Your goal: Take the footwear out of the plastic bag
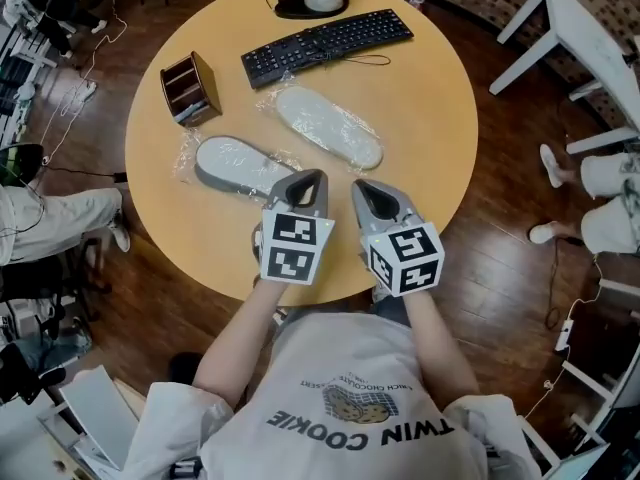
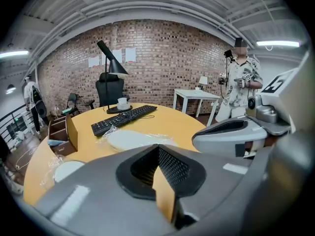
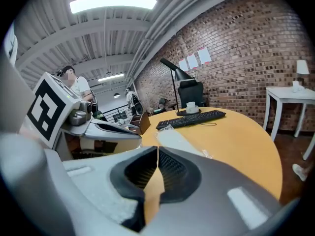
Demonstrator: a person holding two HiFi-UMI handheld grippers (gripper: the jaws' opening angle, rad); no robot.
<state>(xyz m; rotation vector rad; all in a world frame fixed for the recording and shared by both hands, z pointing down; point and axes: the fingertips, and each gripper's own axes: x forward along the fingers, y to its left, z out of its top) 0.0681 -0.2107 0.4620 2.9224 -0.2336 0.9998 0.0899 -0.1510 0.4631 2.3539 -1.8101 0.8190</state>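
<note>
Plastic wraps the near slipper (image 1: 235,164), lying on the table (image 1: 420,88) just beyond the left tongs (image 1: 312,176). Left and right tongs (image 1: 365,186) are pressed together, empty; probably best to open both, then pinch the bag (image 1: 186,164) edge first.

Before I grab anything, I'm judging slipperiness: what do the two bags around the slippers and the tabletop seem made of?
Nearer bag and farther bag: thin clear plastic film, glossy; it crinkles, glints at the edges and is see-through. Tabletop: smooth, satin, evenly tan, probably wood or wood-look laminate; no grain is visible to tell which.
</note>
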